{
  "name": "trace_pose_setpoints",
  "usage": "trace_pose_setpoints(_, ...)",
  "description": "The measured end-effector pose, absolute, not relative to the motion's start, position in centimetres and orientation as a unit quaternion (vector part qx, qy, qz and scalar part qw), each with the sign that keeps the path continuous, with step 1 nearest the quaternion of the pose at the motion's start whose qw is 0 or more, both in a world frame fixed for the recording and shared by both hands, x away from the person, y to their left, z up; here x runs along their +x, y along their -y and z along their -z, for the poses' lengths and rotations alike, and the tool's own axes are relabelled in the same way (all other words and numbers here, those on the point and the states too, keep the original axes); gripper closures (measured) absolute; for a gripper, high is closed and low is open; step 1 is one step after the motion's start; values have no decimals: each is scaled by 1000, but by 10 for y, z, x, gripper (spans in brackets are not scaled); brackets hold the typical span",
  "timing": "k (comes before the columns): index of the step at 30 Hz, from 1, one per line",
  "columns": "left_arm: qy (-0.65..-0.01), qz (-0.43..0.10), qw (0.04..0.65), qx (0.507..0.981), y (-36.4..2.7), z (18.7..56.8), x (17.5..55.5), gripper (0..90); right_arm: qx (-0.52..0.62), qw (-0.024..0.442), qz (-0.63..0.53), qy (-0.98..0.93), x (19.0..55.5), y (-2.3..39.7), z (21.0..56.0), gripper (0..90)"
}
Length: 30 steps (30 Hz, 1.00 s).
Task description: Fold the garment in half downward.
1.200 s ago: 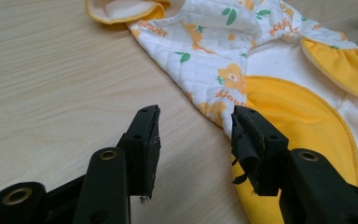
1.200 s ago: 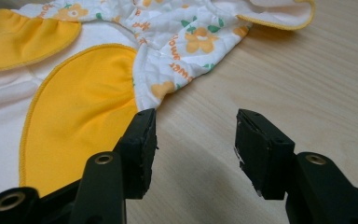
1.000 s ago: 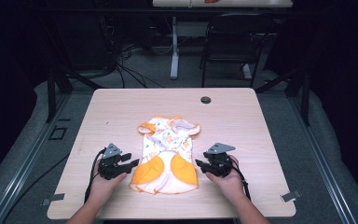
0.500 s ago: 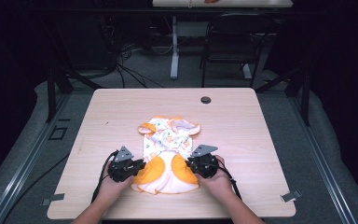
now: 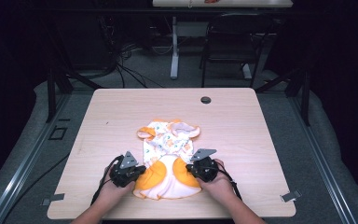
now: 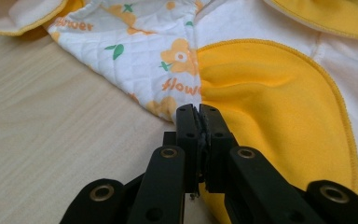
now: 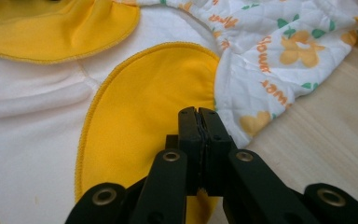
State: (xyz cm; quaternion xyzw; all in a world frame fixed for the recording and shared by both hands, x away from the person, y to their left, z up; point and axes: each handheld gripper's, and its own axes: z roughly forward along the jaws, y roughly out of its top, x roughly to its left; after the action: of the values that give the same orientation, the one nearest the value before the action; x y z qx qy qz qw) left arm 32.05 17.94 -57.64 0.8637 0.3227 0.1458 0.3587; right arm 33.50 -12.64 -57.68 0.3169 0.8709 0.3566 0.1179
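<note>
A small baby garment lies flat on the near middle of the wooden table. It is white quilted cloth with orange flowers and has two orange patches at its near end. My left gripper sits at the garment's left edge. In the left gripper view its jaws are shut where the quilted cloth meets the puckered orange patch. My right gripper mirrors it at the right edge, jaws shut on the rim of the other orange patch. A hand holds each gripper.
A dark round grommet is set in the table's far side. Metal clips stick out at the table's front corners. Cables, a chair and table legs stand on the grey floor beyond the far edge.
Both grippers have moved inward from the bare table to the garment's side edges and are now shut there. The garment's near end looks slightly gathered.
</note>
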Motion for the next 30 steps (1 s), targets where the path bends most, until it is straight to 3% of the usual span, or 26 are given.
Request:
trace_pose_setpoints(11,-314,-114,353,874,-183,567,314,876,292,102,-345,-886,314,121,564,884)
trace_pose_setpoints(21,-353,-101,406,837,-182,529,383,900,336,115,-376,-856,393,125,520,900)
trace_pose_setpoints(30,-371,-117,393,833,-170,527,431,900,356,137,-368,-848,447,117,506,900)
